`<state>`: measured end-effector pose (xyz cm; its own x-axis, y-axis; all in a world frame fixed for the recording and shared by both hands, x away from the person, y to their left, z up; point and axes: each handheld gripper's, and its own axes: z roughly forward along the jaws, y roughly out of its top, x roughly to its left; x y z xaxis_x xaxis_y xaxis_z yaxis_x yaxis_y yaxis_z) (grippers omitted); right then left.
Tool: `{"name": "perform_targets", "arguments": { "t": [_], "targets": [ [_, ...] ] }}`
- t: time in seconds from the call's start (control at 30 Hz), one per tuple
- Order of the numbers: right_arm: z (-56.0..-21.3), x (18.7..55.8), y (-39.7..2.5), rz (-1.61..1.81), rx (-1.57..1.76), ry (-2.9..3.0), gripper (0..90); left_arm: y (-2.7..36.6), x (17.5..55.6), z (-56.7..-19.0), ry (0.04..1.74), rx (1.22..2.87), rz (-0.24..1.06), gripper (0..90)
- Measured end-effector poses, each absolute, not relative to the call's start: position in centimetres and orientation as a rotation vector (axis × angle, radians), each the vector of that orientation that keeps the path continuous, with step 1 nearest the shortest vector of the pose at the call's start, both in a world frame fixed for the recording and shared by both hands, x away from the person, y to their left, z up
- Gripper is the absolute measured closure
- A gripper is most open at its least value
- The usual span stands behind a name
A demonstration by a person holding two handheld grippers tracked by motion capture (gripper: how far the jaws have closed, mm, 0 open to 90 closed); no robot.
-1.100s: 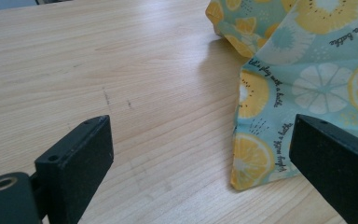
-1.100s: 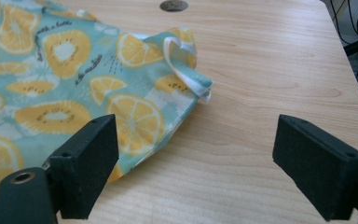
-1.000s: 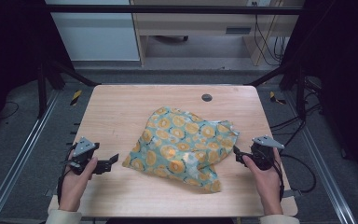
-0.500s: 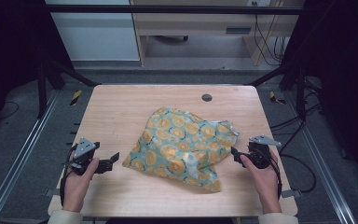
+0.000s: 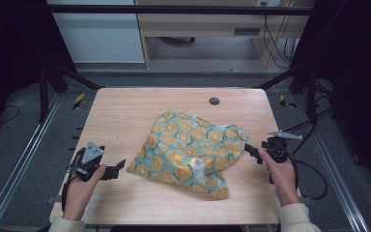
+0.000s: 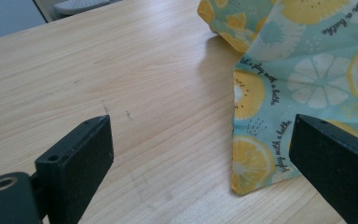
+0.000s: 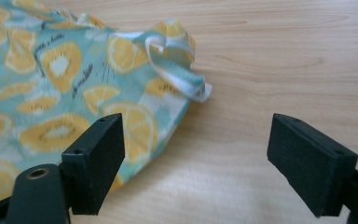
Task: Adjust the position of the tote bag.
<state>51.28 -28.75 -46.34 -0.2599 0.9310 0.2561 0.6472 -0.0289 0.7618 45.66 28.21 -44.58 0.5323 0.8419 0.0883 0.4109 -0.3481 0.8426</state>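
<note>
On the table (image 5: pixel 125 111), a crumpled cloth (image 5: pixel 188 150) lies.

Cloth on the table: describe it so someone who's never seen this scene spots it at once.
On the wooden table, look at the middle, between the left gripper and right gripper. The cloth lies there crumpled, teal, printed with yellow-orange citrus slices. It is the table's one soft, patterned thing; the small dark round spot near the far edge is plain.

A light wooden table (image 5: pixel 125 116) carried a crumpled teal cloth (image 5: pixel 188 150) printed with lemon slices, lying between the two sets of fingers. A small dark round inset (image 5: pixel 214 101) sat beyond the cloth, well apart from both.
</note>
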Motion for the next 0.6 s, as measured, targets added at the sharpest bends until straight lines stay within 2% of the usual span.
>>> {"name": "perform_targets", "arguments": {
  "t": [0.27, 0.3, 0.33, 0.37, 0.4, 0.43, 0.53, 0.6],
  "targets": [
    [-47.7, 55.2, -27.3, 1.177, 1.727, 2.013, 19.4, 27.9, 45.8, -44.9, 0.985, 2.023, 0.694, 6.2],
    [-48.1, 55.9, -26.9, 1.226, 1.739, 2.01, 26.1, 28.1, 45.8, -44.8, 1.004, 2.018, 0.701, 6.2],
    [-48.1, 55.9, -26.9, 1.226, 1.739, 2.01, 26.1, 28.1, 45.8, -44.8, 1.004, 2.018, 0.701, 6.2],
    [-48.2, 56.1, -26.8, 1.239, 1.745, 2.016, 32.5, 28.2, 45.6, -44.8, 1.024, 2.002, 0.682, 6.2],
    [-48.2, 56.3, -26.7, 1.222, 1.715, 2.044, 47.0, 28.2, 45.5, -44.8, 1.026, 1.999, 0.673, 6.2],
    [-47.9, 56.2, -26.6, 1.241, 1.684, 2.031, 70.8, 28.1, 45.3, -44.7, 1.022, 2.001, 0.668, 6.3],
    [-47.1, 55.9, -26.8, 1.321, 1.595, 1.992, 87.5, 27.5, 44.8, -43.8, 0.998, 1.973, 0.679, 6.6],
    [-46.6, 55.5, -26.9, 1.397, 1.555, 1.96, 89.1, 27.3, 44.9, -43.7, 0.98, 1.979, 0.681, 6.7]
  ]
}}
